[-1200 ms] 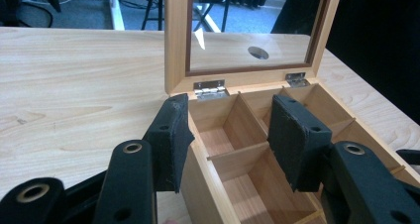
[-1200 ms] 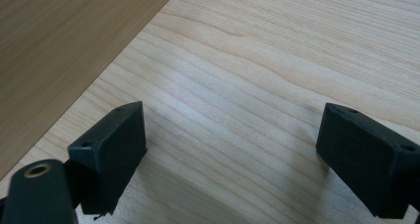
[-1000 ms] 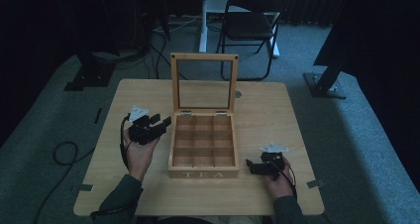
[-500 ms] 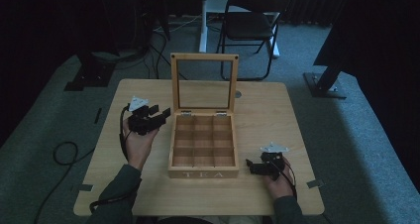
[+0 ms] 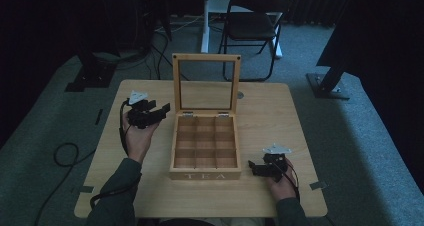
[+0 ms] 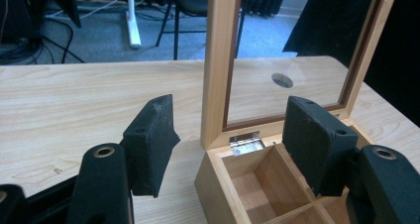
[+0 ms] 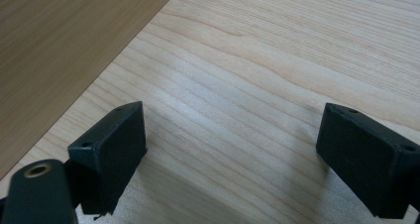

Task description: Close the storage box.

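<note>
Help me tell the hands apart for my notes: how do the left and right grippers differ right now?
The left gripper is raised beside the tea box near its upright lid; the right gripper sits low on the table by the box's front corner. The left's jaws have just been opening and aim at the hinge; the right's face bare wood. Both are open and empty.

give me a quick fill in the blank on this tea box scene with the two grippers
1. The lid of the wooden box stands ___.
2. The word on the box's front reads ___.
3. The box is split into ___ compartments.
4. The right gripper rests on the ___, jaws apart.

Missing words: open; TEA; nine; table
</note>
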Tool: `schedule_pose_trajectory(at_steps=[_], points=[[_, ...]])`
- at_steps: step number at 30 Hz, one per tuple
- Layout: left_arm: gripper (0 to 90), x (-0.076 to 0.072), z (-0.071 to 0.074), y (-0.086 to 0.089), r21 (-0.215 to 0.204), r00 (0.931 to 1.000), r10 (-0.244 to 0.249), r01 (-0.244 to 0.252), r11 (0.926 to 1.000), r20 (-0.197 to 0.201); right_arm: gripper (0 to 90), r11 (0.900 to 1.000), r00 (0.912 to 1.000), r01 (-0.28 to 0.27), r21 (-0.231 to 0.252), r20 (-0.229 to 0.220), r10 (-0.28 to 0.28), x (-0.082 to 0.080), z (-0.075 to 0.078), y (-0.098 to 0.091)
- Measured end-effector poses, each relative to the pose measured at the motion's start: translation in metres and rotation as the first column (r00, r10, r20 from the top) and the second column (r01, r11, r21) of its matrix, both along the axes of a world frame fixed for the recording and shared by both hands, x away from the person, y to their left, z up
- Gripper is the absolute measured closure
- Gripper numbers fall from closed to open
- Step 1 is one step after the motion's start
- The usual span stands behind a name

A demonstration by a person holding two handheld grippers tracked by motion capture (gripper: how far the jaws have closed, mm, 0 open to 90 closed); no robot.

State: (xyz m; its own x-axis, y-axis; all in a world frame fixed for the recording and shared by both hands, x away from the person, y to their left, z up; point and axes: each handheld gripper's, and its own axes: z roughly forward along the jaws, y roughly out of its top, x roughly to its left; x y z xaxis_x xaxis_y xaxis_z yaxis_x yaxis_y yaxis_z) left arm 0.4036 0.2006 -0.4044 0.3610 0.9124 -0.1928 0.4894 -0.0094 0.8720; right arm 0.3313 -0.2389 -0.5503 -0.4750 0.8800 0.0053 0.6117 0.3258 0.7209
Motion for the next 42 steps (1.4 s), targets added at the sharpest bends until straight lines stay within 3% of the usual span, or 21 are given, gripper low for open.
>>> schedule_pose_trajectory(at_steps=[5, 21, 24, 32, 42], points=[[35.5, 0.009, 0.004, 0.001, 0.011, 1.0000, 0.004, -0.003, 0.9999, -0.003, 11.5, 1.0000, 1.0000, 0.000, 0.000, 0.000, 0.000, 0.000, 0.000, 0.000], [33.0, 0.030, 0.012, -0.001, 0.035, 0.9990, -0.007, 0.005, 0.9994, 0.045, 11.5, 1.0000, 1.0000, 0.000, 0.000, 0.000, 0.000, 0.000, 0.000, 0.000], [32.6, 0.034, 0.013, -0.001, 0.022, 0.9994, 0.002, -0.003, 0.9998, 0.035, 11.5, 1.0000, 1.0000, 0.000, 0.000, 0.000, 0.000, 0.000, 0.000, 0.000], [30.8, 0.045, 0.012, -0.004, 0.040, 0.9998, 0.012, -0.012, 0.9991, 0.013, 11.5, 1.0000, 1.0000, 0.000, 0.000, 0.000, 0.000, 0.000, 0.000, 0.000], [28.9, 0.059, 0.008, -0.009, 0.052, 0.9997, -0.021, 0.021, 0.9984, 0.006, 11.5, 1.0000, 1.0000, 0.000, 0.000, 0.000, 0.000, 0.000, 0.000, 0.000]])
